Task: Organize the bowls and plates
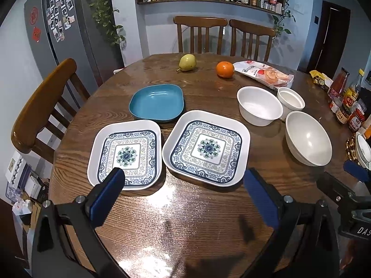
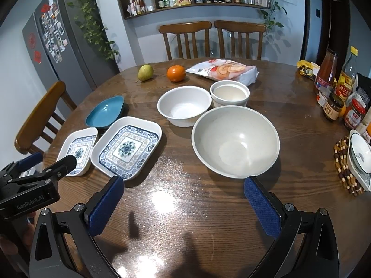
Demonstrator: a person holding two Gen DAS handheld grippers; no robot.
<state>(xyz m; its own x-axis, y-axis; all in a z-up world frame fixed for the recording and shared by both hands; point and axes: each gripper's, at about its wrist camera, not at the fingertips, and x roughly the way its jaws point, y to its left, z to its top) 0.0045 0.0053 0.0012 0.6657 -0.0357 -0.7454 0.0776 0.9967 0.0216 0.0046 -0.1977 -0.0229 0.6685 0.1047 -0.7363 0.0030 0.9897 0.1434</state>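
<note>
We see the round wooden counter (image 2: 208,208) bearing, at right, a large white bowl (image 2: 235,141), with a medium white bowl (image 2: 184,105) and a small white cup-bowl (image 2: 229,93) behind it. At left lie two patterned square plates (image 1: 206,148) (image 1: 126,154), edges nearly touching, behind them a blue dish (image 1: 157,103). Our left gripper (image 1: 183,185) and right gripper (image 2: 183,192) hover with fingers spread wide, holding nothing.
</note>
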